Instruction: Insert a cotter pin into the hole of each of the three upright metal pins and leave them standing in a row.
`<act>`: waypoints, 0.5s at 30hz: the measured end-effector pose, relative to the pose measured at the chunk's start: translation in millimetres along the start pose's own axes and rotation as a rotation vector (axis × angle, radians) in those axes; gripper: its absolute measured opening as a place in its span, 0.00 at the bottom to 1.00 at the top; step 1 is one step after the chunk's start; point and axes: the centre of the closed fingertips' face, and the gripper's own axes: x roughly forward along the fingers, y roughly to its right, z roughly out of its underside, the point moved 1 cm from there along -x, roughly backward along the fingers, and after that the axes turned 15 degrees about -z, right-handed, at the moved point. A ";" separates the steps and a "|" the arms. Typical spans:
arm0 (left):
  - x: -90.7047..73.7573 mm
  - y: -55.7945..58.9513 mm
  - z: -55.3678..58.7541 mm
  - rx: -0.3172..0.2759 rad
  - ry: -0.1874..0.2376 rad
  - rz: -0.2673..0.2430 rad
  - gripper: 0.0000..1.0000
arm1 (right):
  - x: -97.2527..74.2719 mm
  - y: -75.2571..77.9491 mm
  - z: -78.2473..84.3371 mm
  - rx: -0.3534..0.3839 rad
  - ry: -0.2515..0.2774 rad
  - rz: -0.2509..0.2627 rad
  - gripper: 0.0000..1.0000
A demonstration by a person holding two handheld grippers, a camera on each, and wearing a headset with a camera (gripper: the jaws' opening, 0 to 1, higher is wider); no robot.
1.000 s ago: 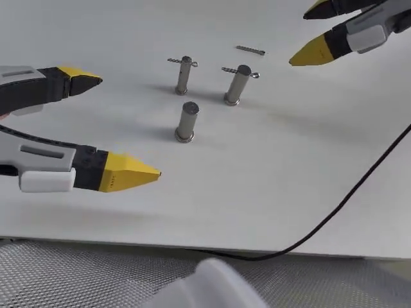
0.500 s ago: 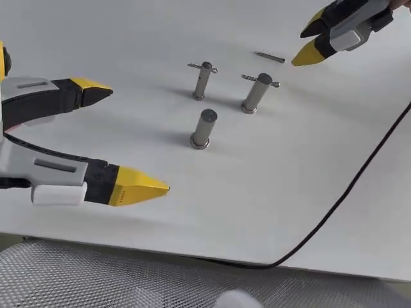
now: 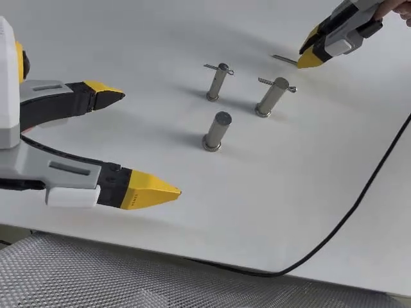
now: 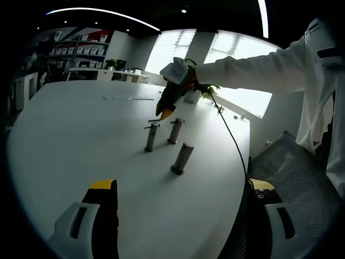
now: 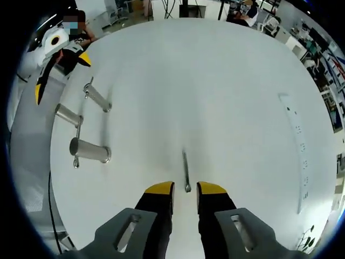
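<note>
Three cameras, pins shared.
My head view looks down over the table; left gripper view low, well back; right gripper view faces back from the far side, close down.

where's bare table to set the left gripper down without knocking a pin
Free: the wide patch between the front pin and the cable, and the table left of the back-left pin. Crowded: among the pins, including the back-right pin, and beyond it where the right gripper straddles the cotter pin.
</note>
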 end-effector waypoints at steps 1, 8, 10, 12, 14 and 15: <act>0.0 -0.1 0.5 0.000 -0.002 0.000 0.99 | 0.7 0.0 -0.5 0.002 0.001 -0.003 0.12; -1.0 -0.1 0.7 -0.012 0.000 -0.001 0.99 | 5.0 2.9 -3.2 0.008 0.007 -0.005 0.05; -0.9 -0.4 0.9 -0.014 0.000 -0.001 0.99 | 6.6 2.5 -2.5 0.010 0.000 -0.008 0.03; -0.7 -0.7 1.0 -0.015 0.000 -0.001 0.99 | 8.1 2.1 -0.7 0.010 -0.012 -0.013 0.02; -0.4 -1.0 1.0 -0.013 0.000 -0.002 0.98 | 7.6 5.1 -0.8 -0.006 -0.011 -0.003 0.00; 0.0 -0.9 1.1 -0.013 -0.001 -0.001 0.97 | 7.0 6.7 -0.7 -0.027 -0.015 0.006 0.00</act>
